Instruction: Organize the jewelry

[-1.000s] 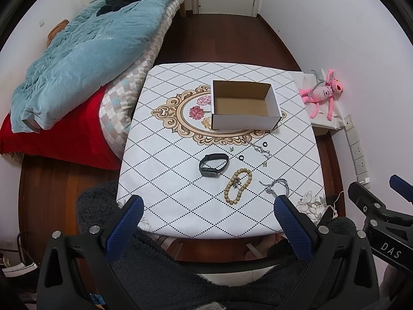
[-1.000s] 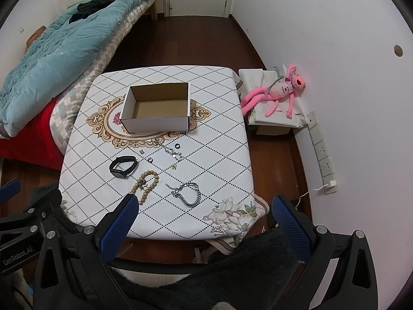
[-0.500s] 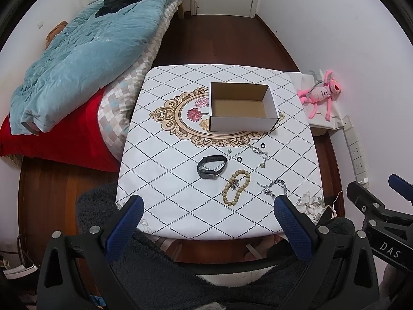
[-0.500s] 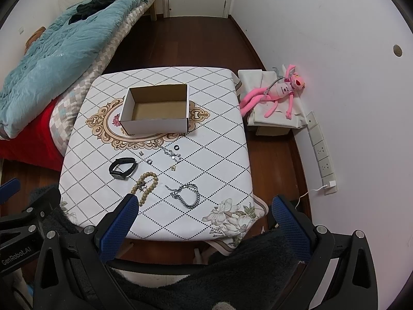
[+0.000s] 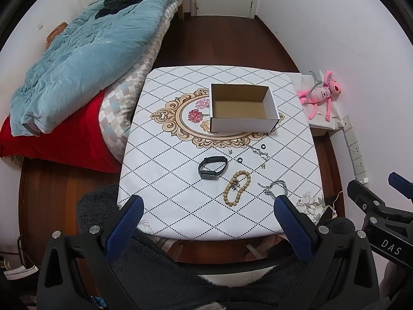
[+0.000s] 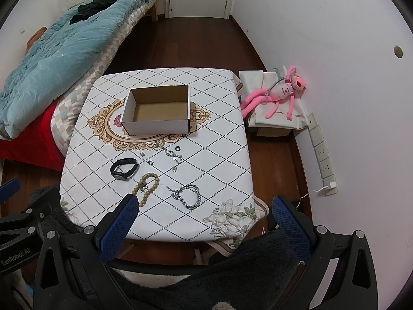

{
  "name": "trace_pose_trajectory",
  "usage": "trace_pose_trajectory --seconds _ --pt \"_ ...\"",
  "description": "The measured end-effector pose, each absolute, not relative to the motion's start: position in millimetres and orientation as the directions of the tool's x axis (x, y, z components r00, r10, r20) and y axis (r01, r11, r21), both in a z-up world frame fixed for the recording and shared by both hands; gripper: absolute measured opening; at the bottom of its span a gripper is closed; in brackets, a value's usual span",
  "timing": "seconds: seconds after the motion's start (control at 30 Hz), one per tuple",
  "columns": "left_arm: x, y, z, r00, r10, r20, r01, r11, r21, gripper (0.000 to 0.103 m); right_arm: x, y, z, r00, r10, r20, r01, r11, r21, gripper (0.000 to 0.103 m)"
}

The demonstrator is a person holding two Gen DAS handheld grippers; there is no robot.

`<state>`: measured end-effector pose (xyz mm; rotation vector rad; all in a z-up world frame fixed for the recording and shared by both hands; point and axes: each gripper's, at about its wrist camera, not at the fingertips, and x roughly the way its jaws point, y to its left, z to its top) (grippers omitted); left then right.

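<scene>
Right wrist view shows both hand-held grippers, right and left, spread empty above the counter, nothing yet boxed; next, probably lower onto the near silver chain bracelet, then the far empty cardboard box.

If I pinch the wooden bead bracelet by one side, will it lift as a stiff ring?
Probably not: the bead bracelet lies in a loose, uneven loop, so it likely sags. Its round beads may slip between the fingers. It looks light.

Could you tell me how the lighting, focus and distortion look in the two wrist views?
Left wrist: even indoor light, sharp, table edges bowed by fisheye, dark corners. Right wrist: likewise sharp, with only a soft shadow beside the box.
</scene>
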<state>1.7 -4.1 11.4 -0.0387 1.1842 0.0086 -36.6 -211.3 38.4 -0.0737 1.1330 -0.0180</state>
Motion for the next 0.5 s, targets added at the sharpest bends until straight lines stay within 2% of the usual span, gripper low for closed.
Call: trace_pose_trajectory --seconds 0.5 --pt "2.3 -4.2 14.0 0.381 -0.015 -0.924 -0.025 0.999 -0.026 0.103 -35.7 -208.9 45.9 0.433 -0.052 -0.900 -0.026 0.997 -0.070 0.103"
